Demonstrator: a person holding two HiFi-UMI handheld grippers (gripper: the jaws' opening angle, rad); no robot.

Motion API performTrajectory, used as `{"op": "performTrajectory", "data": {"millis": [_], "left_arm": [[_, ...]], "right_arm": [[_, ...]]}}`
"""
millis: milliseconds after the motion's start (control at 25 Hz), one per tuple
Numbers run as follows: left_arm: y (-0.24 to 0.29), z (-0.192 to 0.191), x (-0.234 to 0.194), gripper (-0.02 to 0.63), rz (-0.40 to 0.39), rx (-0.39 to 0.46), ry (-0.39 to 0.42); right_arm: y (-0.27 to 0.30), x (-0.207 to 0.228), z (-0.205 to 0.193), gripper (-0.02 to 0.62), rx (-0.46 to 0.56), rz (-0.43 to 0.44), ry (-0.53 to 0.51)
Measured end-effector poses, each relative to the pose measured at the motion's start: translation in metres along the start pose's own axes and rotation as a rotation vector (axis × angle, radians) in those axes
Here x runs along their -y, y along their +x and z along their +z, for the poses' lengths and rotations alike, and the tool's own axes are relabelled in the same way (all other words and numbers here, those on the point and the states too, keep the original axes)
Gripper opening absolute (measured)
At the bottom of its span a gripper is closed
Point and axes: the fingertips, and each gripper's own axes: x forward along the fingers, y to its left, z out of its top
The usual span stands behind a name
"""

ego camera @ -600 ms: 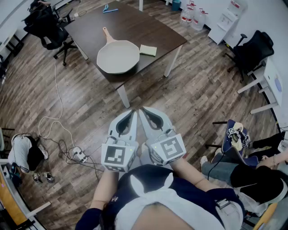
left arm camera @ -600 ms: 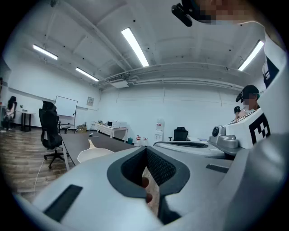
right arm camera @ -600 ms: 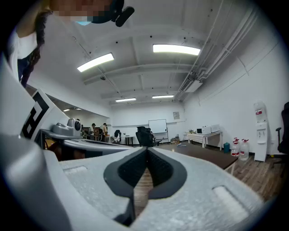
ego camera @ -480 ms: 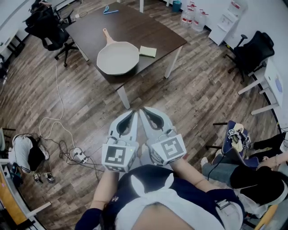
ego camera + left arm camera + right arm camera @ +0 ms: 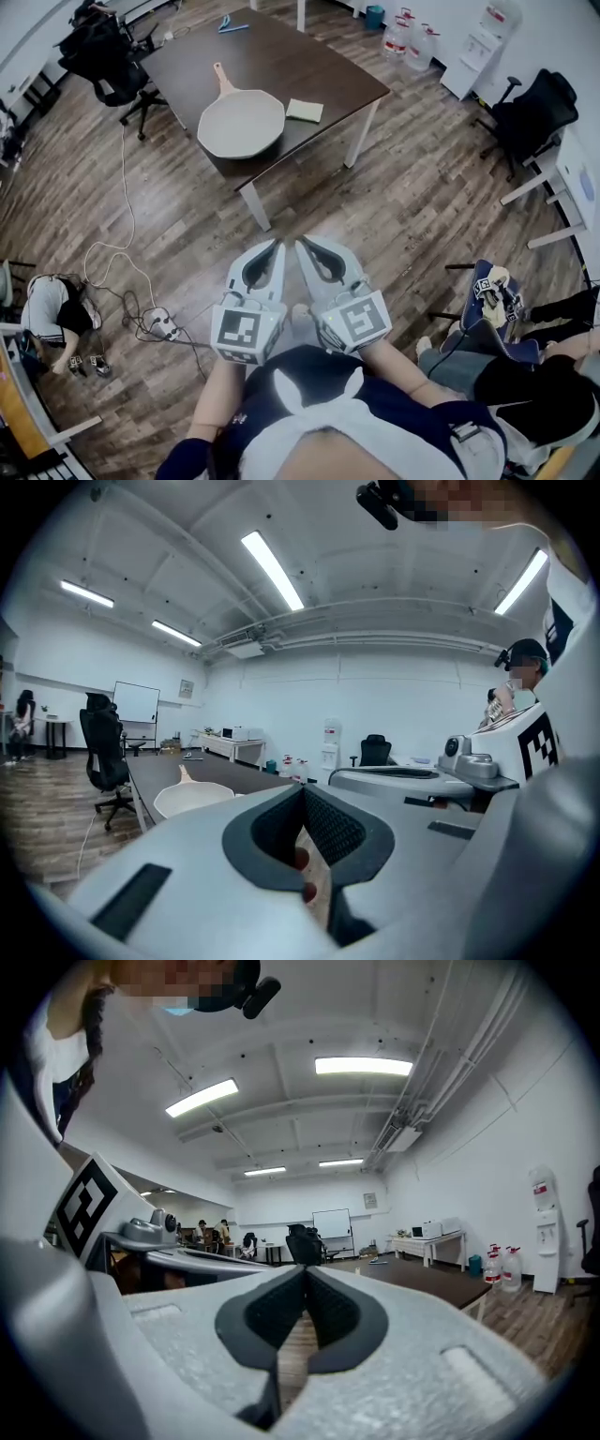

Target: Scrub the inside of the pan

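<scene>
A cream pan [image 5: 241, 124] with a pale handle lies on the dark brown table [image 5: 300, 66], and a yellow-green sponge [image 5: 305, 111] lies just to its right. Both grippers are held side by side near my chest, over the wooden floor and far short of the table. My left gripper [image 5: 277, 244] is shut with nothing in it, and so is my right gripper [image 5: 302, 244]. In the left gripper view the shut left gripper [image 5: 302, 789] points towards the pan [image 5: 192, 799]. In the right gripper view the right gripper [image 5: 305, 1272] is shut, and the table [image 5: 422, 1281] shows to its right.
Black office chairs stand at the table's far left [image 5: 98, 52] and at the right wall [image 5: 534, 108]. A white cable [image 5: 122, 187] runs across the floor to a power strip [image 5: 164, 323]. Water bottles [image 5: 408, 42] stand beyond the table. A seated person [image 5: 525, 375] is at my right.
The head view has shifted slightly, so the table and pan sit a little further up and left. Both grippers stay shut and side by side.
</scene>
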Motion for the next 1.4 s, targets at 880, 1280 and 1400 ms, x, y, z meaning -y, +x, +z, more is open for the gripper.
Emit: {"op": "performTrajectory", "data": {"millis": [880, 1280, 1400], "left_arm": [[0.117, -0.020, -0.087, 0.005, -0.059, -0.076, -0.089], [0.183, 0.007, -0.186, 0.005, -0.082, -0.053, -0.089], [0.195, 0.010, -0.205, 0.005, -0.093, -0.045, -0.077]], "right_arm": [[0.098, 0.103, -0.029, -0.002, -0.104, -0.120, -0.007], [0.214, 0.133, -0.021, -0.002, -0.094, -0.101, -0.052], [0.236, 0.139, -0.027, -0.002, -0.109, -0.102, -0.063]]}}
